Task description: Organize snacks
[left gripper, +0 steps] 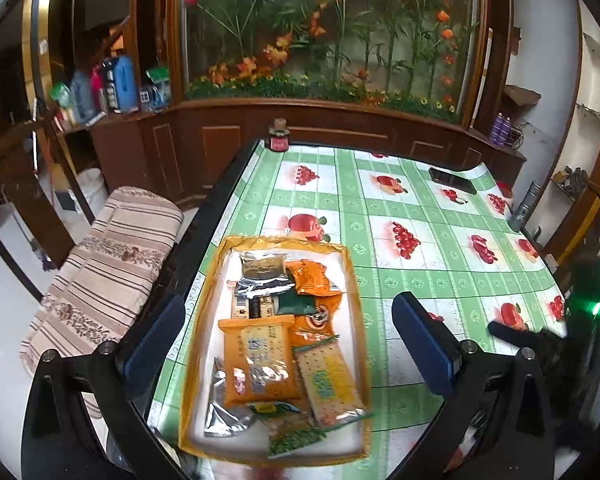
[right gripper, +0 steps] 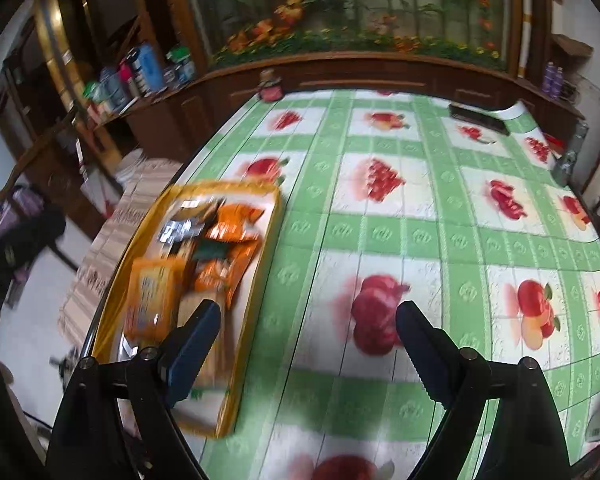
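Snacks (left gripper: 268, 356) in tray (left gripper: 352, 280), both tools spread above

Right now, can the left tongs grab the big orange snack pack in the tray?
Probably yes. The left tongs are open right above the tray, and the orange pack lies on top of the pile with nothing covering it. Neighboring packs sit close beside it, though.

I'm looking along my left gripper (left gripper: 288, 344) and right gripper (right gripper: 308, 344) — both showing black angular arms, silver screws at the joints, and dark blue pads (left gripper: 428, 344) with ribbed edges — the right view blurring slightly.
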The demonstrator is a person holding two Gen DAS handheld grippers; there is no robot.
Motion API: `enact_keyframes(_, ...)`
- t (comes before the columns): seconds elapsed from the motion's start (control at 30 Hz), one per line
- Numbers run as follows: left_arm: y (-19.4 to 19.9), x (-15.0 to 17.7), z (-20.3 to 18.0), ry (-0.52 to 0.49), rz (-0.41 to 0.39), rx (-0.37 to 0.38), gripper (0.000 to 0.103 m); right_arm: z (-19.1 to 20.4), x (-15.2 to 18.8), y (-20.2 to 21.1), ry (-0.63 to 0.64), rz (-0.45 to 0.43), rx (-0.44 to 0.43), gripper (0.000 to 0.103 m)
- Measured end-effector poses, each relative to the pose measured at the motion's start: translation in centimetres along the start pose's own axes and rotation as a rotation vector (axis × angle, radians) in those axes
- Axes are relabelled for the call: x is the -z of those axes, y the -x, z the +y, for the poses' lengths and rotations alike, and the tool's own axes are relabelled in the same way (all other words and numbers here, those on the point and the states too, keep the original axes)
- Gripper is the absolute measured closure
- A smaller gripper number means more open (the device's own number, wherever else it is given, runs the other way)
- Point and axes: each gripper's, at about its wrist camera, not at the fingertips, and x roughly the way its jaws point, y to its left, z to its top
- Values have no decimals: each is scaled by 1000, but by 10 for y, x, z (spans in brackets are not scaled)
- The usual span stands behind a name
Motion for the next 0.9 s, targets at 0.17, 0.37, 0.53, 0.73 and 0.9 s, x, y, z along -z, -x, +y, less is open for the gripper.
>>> enact_keyframes(0.17,9,9,-25,1,44,-72,0,7,20,18,103,-1,-72,12)
enact_keyframes(0.37,20,21,-47,25,76,-154,0,-8,27,36,158,-19,-102,12)
enact_keyframes(0.53,29,26,-66,30,70,-191,0,-26,33,40,150,1,-114,12)
enact_keyframes(0.73,29,29,-82,25,83,-191,0,-34,38,50,177,-14,-119,12)
enact_keyframes(0.9,31,29,-88,17,88,-184,0,-39,39,53,175,-12,-124,12)
